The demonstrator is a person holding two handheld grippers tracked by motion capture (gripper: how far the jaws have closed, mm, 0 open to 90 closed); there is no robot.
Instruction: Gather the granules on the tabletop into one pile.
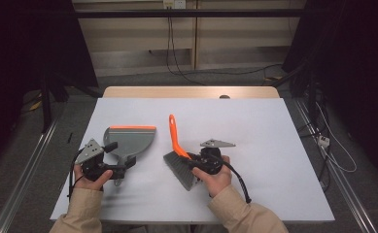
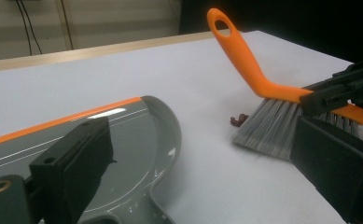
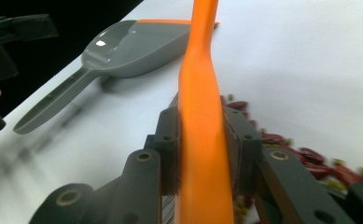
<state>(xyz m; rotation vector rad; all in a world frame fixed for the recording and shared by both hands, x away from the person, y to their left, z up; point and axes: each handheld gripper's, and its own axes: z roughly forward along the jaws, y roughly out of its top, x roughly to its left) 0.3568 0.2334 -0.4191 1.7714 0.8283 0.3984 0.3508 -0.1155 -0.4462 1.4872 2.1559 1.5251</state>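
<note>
My right gripper [image 1: 195,163] sits low and right of centre in the high view, its jaws clamped on the orange spine of the brush [image 1: 178,152]. In the right gripper view the two black pads press flat on either side of that orange handle [image 3: 202,121], which runs straight up the middle of the frame. Under the jaws, at the lower right of that view, lie dark red beans [image 3: 310,161] with a few small greenish bits among them, scattered on the white table [image 3: 310,60].

In the high view the brush's grey bristles [image 1: 179,170] fan out toward the lower left of my gripper and touch the table, while the handle angles up to the loop end above centre.

My left gripper [image 1: 121,160] lies at the lower left of the high view, held in my left hand [image 1: 92,177]. Its jaws stand apart: in the left gripper view one pad [image 2: 74,163] rises at lower left in front of the dustpan [image 2: 123,135] and the other at lower right, with nothing pinched between them. Whether either pad touches the pan's handle I cannot tell.

The grey dustpan [image 1: 130,138], with its orange lip along the top edge, rests flat left of centre, just beside the brush. In the left gripper view one red bean [image 2: 237,120] lies right against the bristle tips.
</note>
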